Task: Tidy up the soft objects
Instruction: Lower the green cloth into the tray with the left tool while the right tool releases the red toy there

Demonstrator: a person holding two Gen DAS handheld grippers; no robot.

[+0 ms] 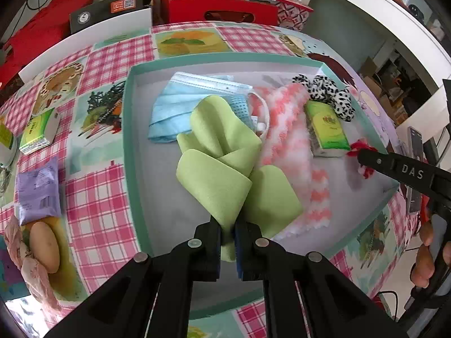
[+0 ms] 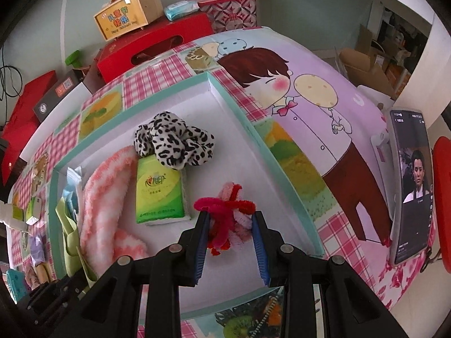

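A shallow teal-rimmed box [image 1: 128,118] lies on the table. My left gripper [image 1: 228,233] is shut on a corner of a light green cloth [image 1: 222,166], which drapes down into the box. Behind the cloth lie a blue face mask [image 1: 174,107], a pink-and-white fluffy cloth [image 1: 284,132], a green tissue pack [image 1: 328,126] and a black-and-white spotted scrunchie [image 1: 332,93]. In the right wrist view my right gripper [image 2: 231,219] is shut on a bundle of red and pink fuzzy pipe cleaners [image 2: 225,214] over the box floor [image 2: 225,129], right of the tissue pack [image 2: 159,194].
On the tablecloth left of the box lie another green tissue pack [image 1: 38,132], a purple packet [image 1: 38,188] and a potato [image 1: 45,245] on pink plastic. A phone [image 2: 411,183] stands right of the box. Red boxes [image 1: 220,8] and a wooden box [image 2: 126,14] line the far edge.
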